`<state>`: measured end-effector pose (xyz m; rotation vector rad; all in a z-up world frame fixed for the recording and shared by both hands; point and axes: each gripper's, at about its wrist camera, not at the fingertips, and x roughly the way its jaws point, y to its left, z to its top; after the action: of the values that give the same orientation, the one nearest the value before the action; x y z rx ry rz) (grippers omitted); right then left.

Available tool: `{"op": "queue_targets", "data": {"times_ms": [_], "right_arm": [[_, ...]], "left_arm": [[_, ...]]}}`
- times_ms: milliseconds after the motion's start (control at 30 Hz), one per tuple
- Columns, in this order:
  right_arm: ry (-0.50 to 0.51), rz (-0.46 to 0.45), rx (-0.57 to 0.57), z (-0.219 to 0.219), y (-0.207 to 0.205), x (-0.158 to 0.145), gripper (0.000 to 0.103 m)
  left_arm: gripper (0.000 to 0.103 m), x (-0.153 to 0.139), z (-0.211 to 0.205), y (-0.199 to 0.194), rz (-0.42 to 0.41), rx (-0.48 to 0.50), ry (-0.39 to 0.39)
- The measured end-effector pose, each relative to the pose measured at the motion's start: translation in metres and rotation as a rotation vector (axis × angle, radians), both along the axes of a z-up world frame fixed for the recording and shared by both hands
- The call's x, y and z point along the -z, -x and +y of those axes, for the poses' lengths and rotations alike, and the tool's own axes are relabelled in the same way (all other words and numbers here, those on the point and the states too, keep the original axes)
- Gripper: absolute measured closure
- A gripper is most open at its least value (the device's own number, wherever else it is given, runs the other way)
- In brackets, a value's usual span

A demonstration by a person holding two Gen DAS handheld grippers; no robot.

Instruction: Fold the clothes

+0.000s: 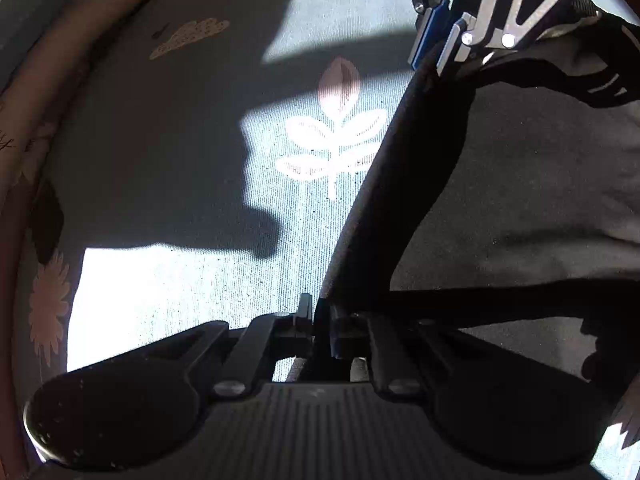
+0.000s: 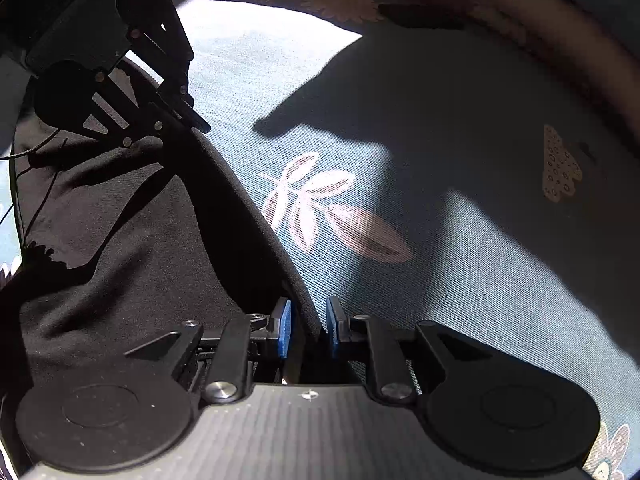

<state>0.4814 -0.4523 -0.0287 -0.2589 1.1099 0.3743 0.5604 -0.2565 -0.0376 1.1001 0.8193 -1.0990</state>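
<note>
sunlit leaf-print sheet [image 2: 460,280] bears black garment [image 2: 132,248]; both grippers' fingers straddle its raised edge, slightly spread.

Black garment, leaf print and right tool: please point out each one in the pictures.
Black garment [image 2: 132,248]: right wrist view, flat middle.
Leaf print [image 1: 334,148]: left wrist view, central stem.
Right tool [image 2: 308,326]: right wrist view, between blue pads.
</note>
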Motion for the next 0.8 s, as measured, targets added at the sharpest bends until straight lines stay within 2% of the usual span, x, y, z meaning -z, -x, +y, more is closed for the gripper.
{"op": "queue_targets", "data": {"times_ms": [133, 300, 400, 500, 533, 567, 600, 700, 800], "right_arm": [[-0.025, -0.002, 0.105, -0.041, 0.03, -0.023, 0.062], [-0.019, 0.061, 0.231, -0.094, 0.066, -0.023, 0.06], [-0.052, 0.102, 0.283, -0.117, 0.081, -0.012, 0.059], [-0.103, 0.134, 0.3, -0.124, 0.081, 0.005, 0.06], [-0.118, 0.144, 0.305, -0.126, 0.08, 0.009, 0.062], [-0.122, 0.15, 0.311, -0.127, 0.08, 0.012, 0.07], [-0.123, 0.155, 0.323, -0.126, 0.077, 0.015, 0.092], [-0.086, 0.095, 0.345, -0.128, 0.081, 0.006, 0.095], [-0.07, 0.051, 0.433, -0.14, 0.082, 0.005, 0.096]], "left_arm": [[0.087, -0.016, 0.019, 0.001, 0.008, -0.054, 0.016], [0.085, -0.033, 0.035, 0.015, 0.001, -0.107, 0.028], [0.083, -0.039, 0.045, 0.028, 0.102, -0.21, 0.062], [0.082, -0.035, 0.05, 0.048, 0.21, -0.269, 0.083], [0.081, -0.032, 0.05, 0.055, 0.235, -0.276, 0.08], [0.081, -0.028, 0.051, 0.061, 0.254, -0.28, 0.073], [0.081, -0.023, 0.05, 0.065, 0.269, -0.285, 0.065], [0.081, -0.014, 0.047, 0.077, 0.271, -0.266, 0.036], [0.081, -0.006, 0.042, 0.084, 0.243, -0.224, 0.019]]}}
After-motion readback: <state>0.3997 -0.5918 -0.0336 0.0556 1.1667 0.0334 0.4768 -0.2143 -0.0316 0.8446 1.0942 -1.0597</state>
